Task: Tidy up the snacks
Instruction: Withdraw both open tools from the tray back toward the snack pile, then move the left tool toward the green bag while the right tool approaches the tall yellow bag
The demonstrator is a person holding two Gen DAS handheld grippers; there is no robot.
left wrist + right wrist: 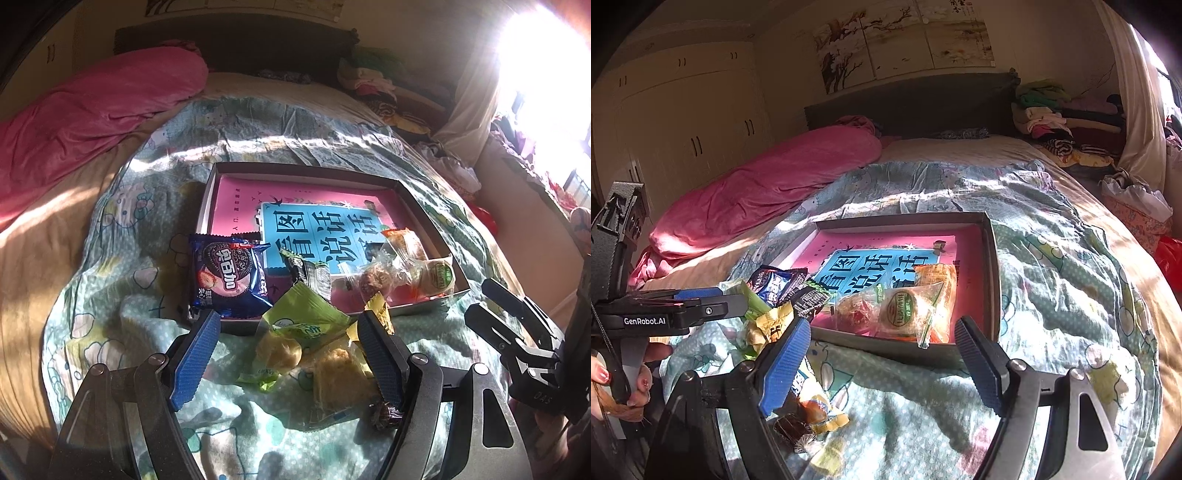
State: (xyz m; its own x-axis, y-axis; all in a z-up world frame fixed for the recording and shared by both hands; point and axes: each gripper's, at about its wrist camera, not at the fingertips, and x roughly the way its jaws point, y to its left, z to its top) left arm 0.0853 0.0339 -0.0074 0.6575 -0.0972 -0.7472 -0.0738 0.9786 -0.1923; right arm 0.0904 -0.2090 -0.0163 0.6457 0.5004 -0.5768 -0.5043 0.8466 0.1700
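Observation:
A shallow cardboard box lies on the bed with a pink and blue book in it. Several wrapped pastries sit in its near right corner. A blue cookie packet and a small dark packet rest at its near left edge. My left gripper is open over a green packet and pale pastry packets that lie on the quilt between its fingers. My right gripper is open with nothing between its fingers, just short of the box's near wall.
More loose wrapped snacks lie on the quilt under my right gripper's left finger. A pink blanket is bunched at the far left. Folded clothes are stacked by the headboard. Strong sunlight comes from the window on the right.

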